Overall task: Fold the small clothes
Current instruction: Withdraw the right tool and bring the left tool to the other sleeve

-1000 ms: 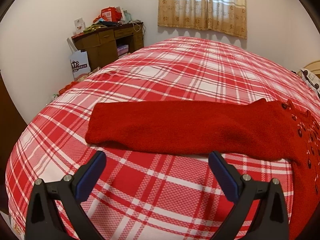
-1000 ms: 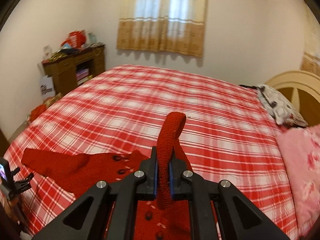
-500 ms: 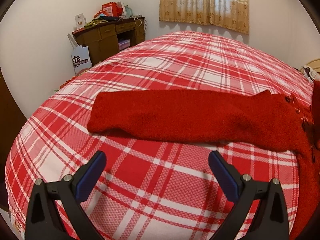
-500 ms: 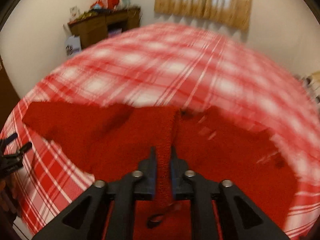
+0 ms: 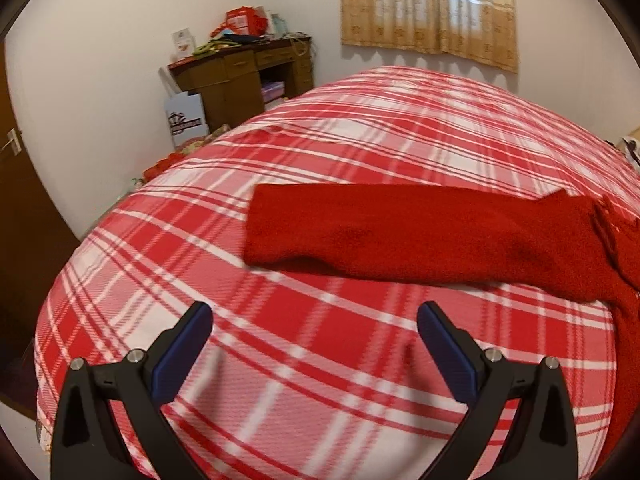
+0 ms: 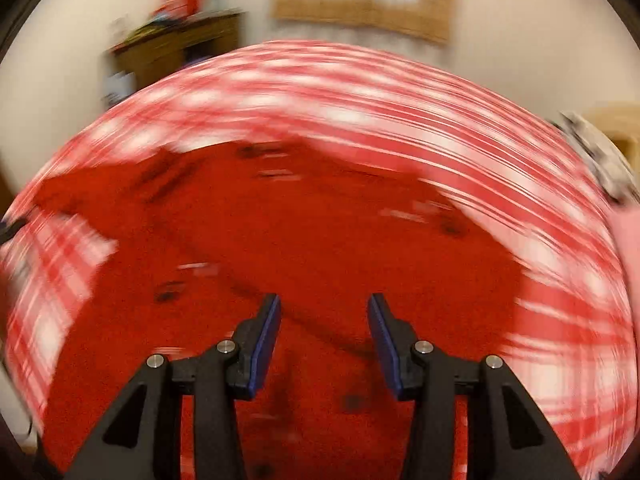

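A small red knitted cardigan (image 6: 304,248) with dark buttons lies spread on the red-and-white plaid bed (image 5: 320,360). In the left wrist view its left sleeve (image 5: 400,232) stretches flat across the bed, a little beyond my left gripper (image 5: 316,316), which is open and empty above the cover. In the blurred right wrist view my right gripper (image 6: 324,308) is open and empty just above the cardigan's body.
A wooden desk (image 5: 240,76) with clutter on top and a white bag (image 5: 186,120) stand by the far wall left of the bed. A curtained window (image 5: 428,4) is behind. A patterned pillow (image 6: 592,152) lies at the right bed edge.
My right gripper carried the right sleeve down over the cardigan's body, then opened and let it go. My left gripper drew back slightly and stayed open.
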Tool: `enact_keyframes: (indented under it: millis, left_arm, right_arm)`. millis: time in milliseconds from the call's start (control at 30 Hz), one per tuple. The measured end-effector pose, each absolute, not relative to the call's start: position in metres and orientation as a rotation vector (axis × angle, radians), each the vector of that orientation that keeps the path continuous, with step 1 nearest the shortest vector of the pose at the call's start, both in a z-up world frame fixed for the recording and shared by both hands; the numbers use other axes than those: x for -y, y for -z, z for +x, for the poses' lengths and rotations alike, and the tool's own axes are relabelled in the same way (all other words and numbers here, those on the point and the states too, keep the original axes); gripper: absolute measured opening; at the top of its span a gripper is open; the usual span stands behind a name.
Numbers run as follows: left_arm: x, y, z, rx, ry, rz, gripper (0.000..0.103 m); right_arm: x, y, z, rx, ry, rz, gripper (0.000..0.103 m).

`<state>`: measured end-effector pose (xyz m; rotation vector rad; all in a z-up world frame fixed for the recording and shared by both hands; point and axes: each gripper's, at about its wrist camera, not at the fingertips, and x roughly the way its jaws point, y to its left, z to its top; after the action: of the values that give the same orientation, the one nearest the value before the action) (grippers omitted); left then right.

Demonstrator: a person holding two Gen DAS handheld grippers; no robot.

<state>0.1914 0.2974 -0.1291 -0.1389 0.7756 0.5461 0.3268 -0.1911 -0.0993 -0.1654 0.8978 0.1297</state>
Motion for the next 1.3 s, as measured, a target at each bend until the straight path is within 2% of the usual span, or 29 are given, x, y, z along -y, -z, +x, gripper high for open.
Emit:
enact_keyframes:
  millis: [200, 333, 500, 667, 800, 833, 867, 900, 1033, 1300]
  left_arm:
    - [-0.314, 0.123, 0.192, -0.774, -0.561, -0.206, 0.103]
    - [-0.307, 0.116, 0.194, -0.761, -0.563, -0.165, 0.103]
    - [-0.319, 0.114, 0.206, -0.755, -0.604, -0.157, 0.103]
    - [-0.335, 0.123, 0.212, -0.768, -0.631, -0.179, 0.103]
    - [-0.345, 0.131, 0.206, -0.787, -0.638, -0.195, 0.103]
    - [-0.349, 0.134, 0.203, -0.793, -0.641, -0.201, 0.103]
    - [-0.352, 0.135, 0.201, -0.797, -0.641, -0.208, 0.103]
    - [-0.355, 0.137, 0.199, -0.801, -0.639, -0.216, 0.103]
    - [-0.36, 0.14, 0.194, -0.803, -0.625, -0.227, 0.103]
    - [-0.361, 0.14, 0.202, -0.798, -0.593, -0.246, 0.103]
  right_arm:
    - [0.245, 0.137, 0.34, -1.008, -0.006, -0.12, 0.049]
    - [0.233, 0.119, 0.337, -1.027, 0.065, -0.141, 0.049]
    - [0.14, 0.093, 0.348, -0.941, -0.205, -0.151, 0.049]
    - [0.033, 0.116, 0.366, -0.924, -0.394, -0.28, 0.049]
    - [0.001, 0.139, 0.384, -0.933, -0.389, -0.319, 0.049]
    - [-0.001, 0.145, 0.389, -0.924, -0.359, -0.33, 0.044]
    - [0.0, 0.146, 0.387, -0.919, -0.343, -0.322, 0.023]
    - [0.005, 0.148, 0.39, -0.926, -0.35, -0.29, 0.007]
    - [0.008, 0.142, 0.381, -0.91, -0.395, -0.227, 0.007]
    - [-0.011, 0.153, 0.356, -0.907, -0.465, -0.325, 0.01]
